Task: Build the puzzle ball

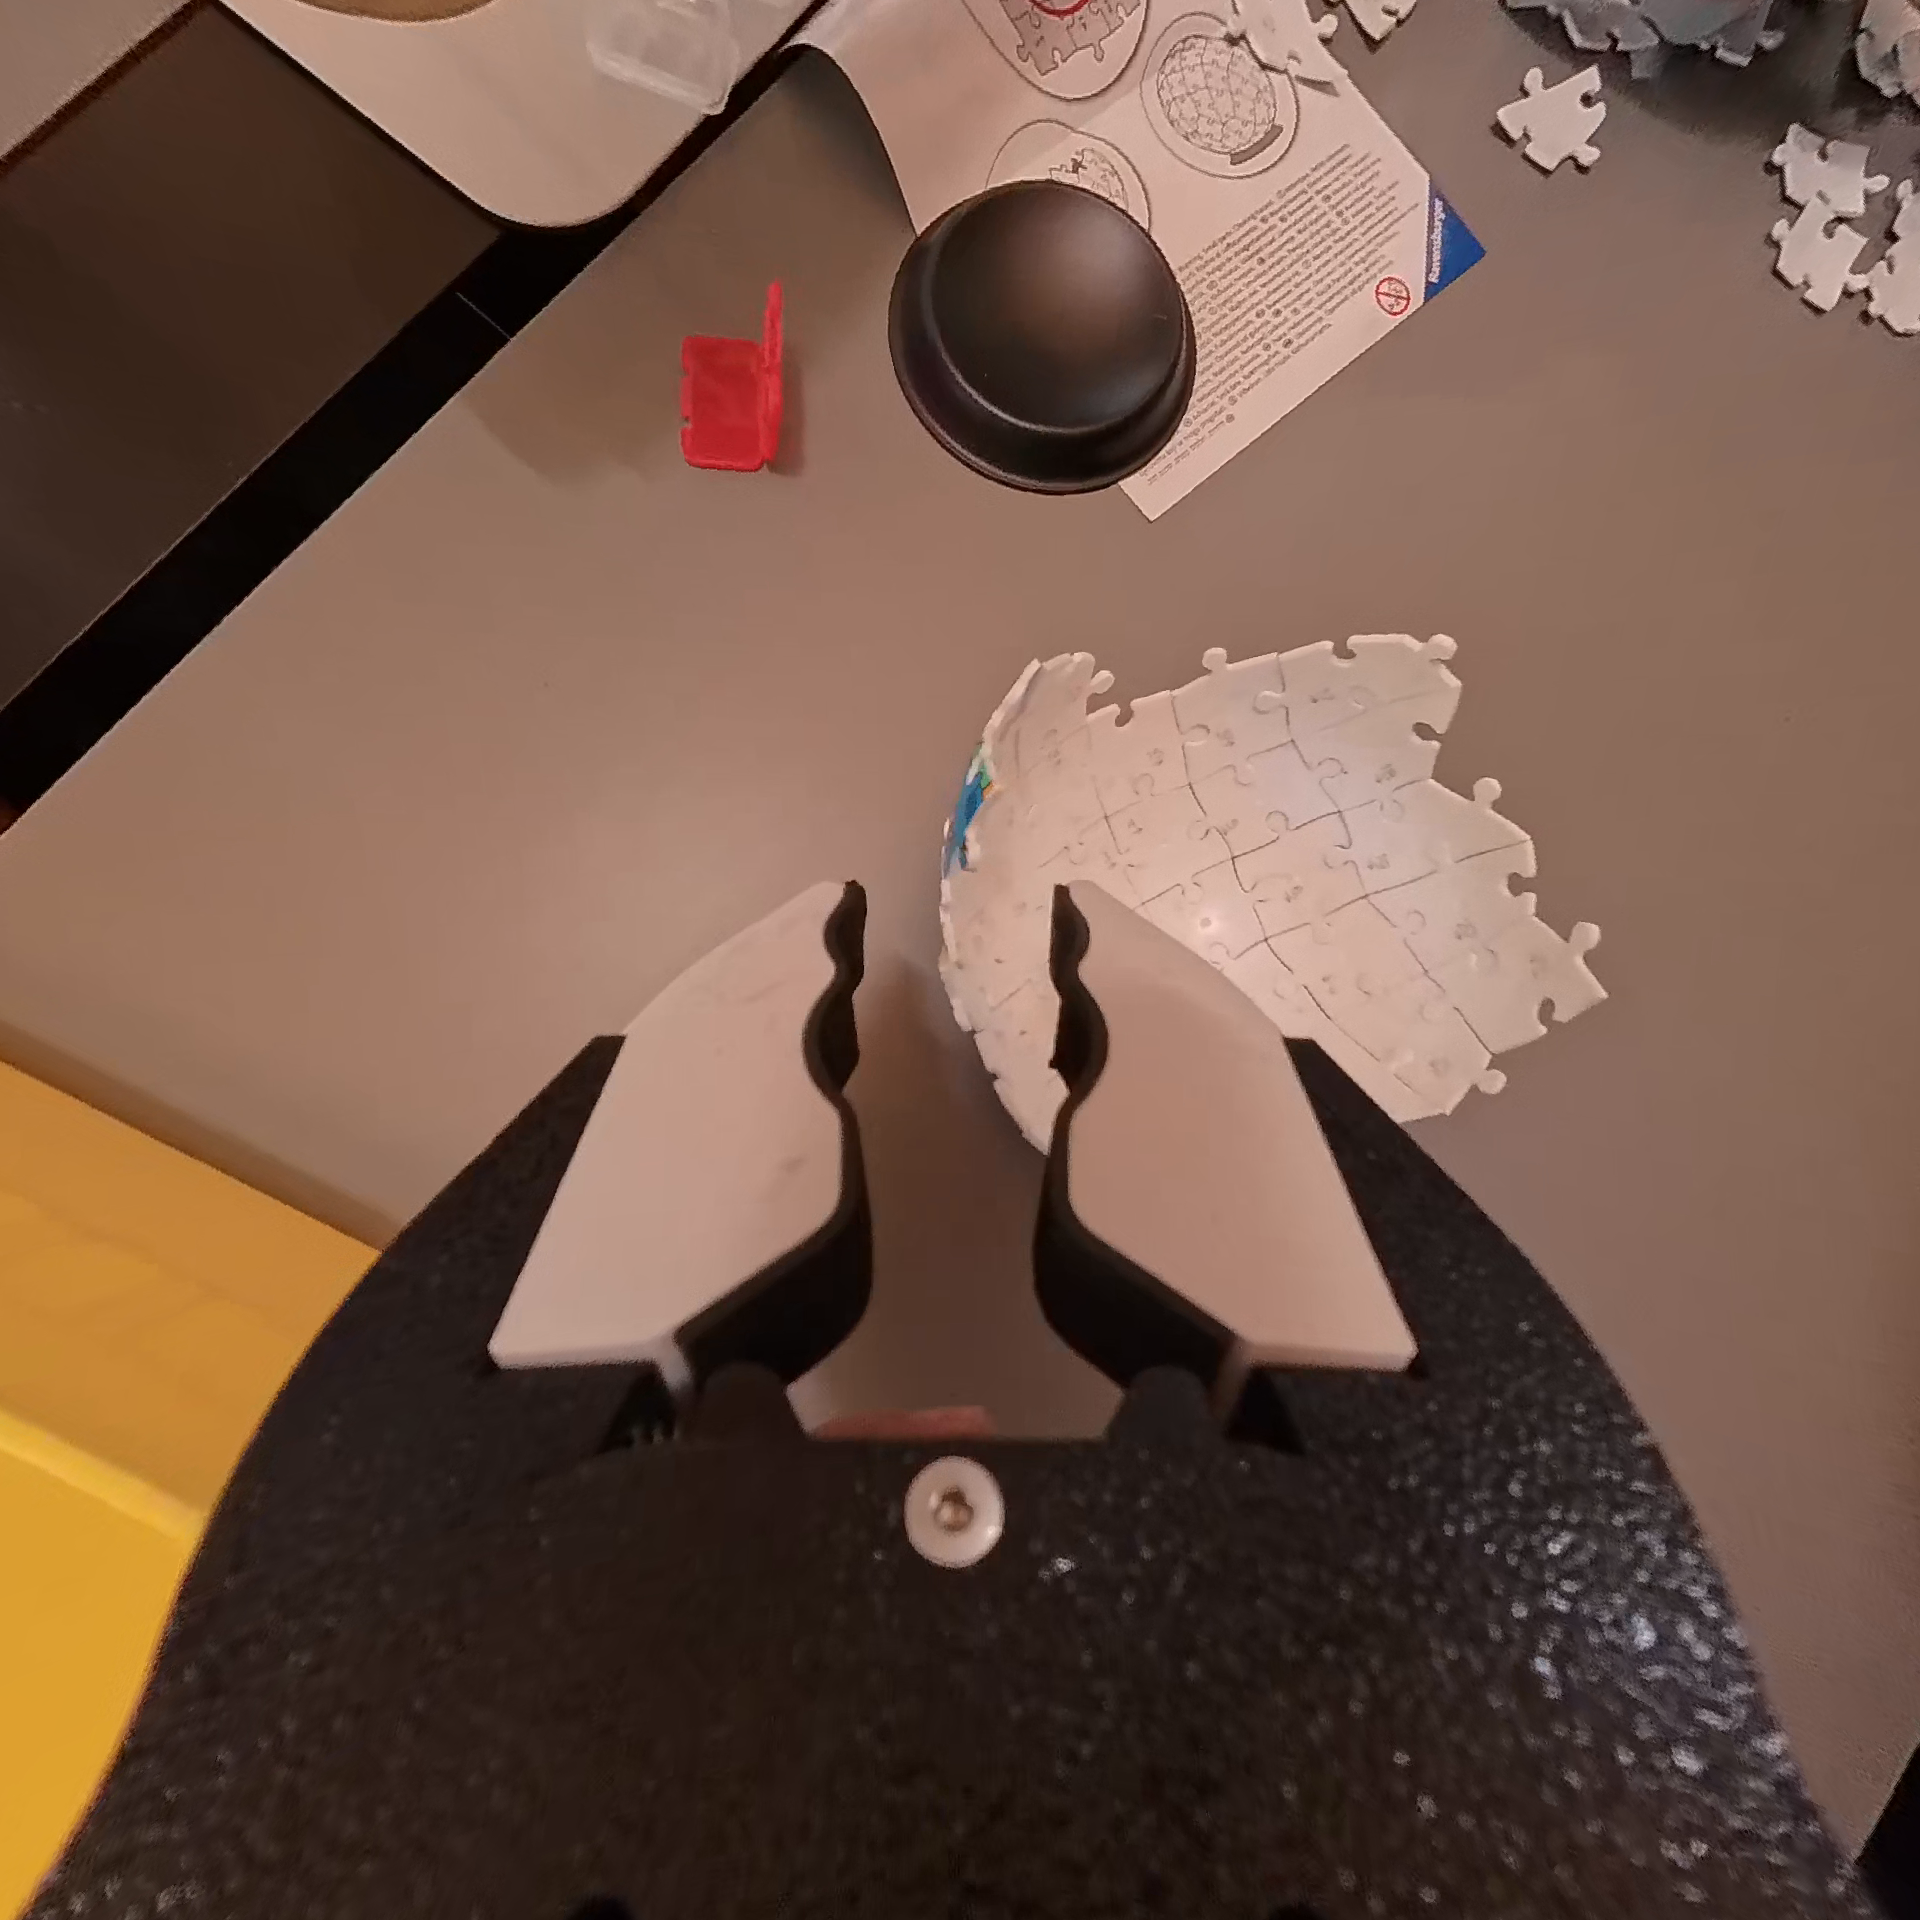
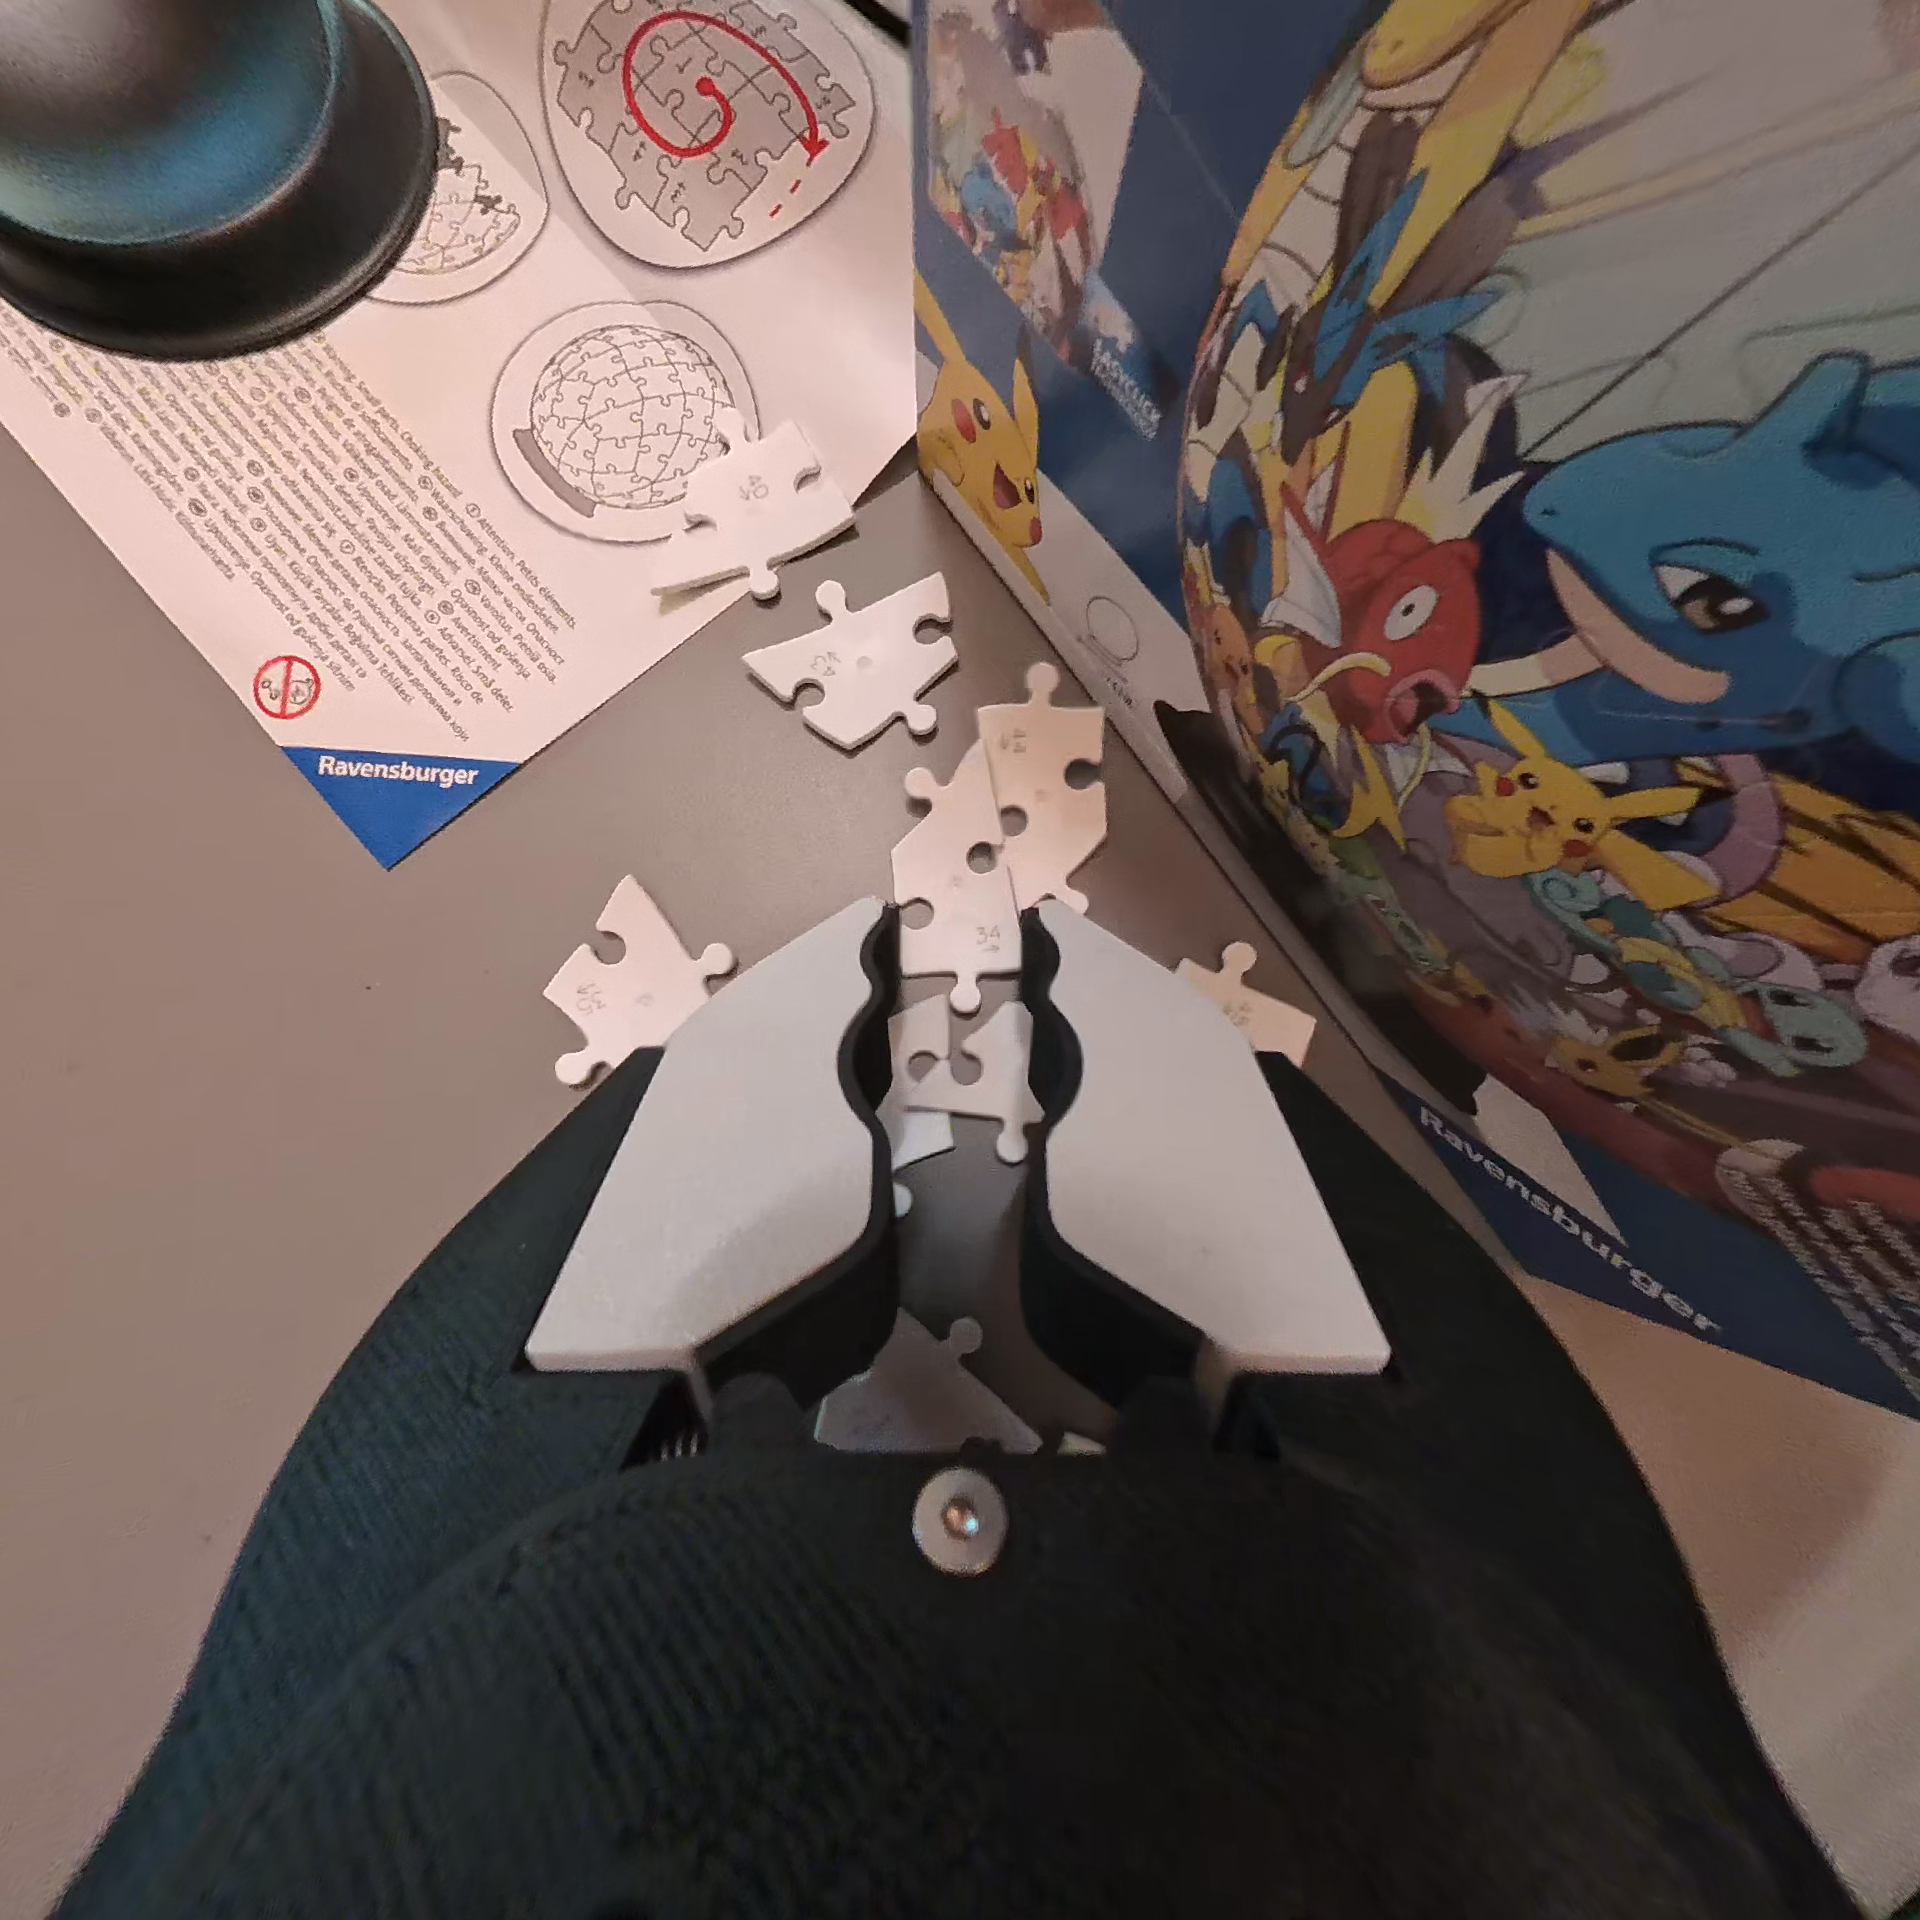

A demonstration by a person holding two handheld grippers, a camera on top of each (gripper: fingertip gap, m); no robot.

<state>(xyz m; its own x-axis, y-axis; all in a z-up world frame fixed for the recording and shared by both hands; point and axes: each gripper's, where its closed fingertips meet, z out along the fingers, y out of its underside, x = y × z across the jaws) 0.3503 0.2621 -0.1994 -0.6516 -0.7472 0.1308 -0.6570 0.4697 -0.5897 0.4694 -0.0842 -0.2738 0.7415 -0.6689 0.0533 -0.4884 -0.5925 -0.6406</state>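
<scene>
A part-built puzzle ball shell [image 1: 1299,862] of joined white pieces lies inside-up on the grey table [image 1: 623,727]. My left gripper [image 1: 956,904] is open and empty, just left of the shell's near edge. In the right wrist view, my right gripper [image 2: 956,920] is closed on a white puzzle piece [image 2: 951,873] that sticks up between the fingertips. Several loose white pieces lie around it, one ahead [image 2: 862,665], one to the left [image 2: 623,977] and one on the instruction sheet [image 2: 764,499].
A black round stand [image 1: 1039,332] sits on the instruction sheet [image 1: 1299,208], with a small red case [image 1: 732,400] to its left. More loose pieces [image 1: 1548,114] lie far right. The colourful puzzle box [image 2: 1507,623] stands close on the right gripper's right. A yellow surface [image 1: 125,1299] is at the near left. There is about 40 centimetres between the tips of the two grippers.
</scene>
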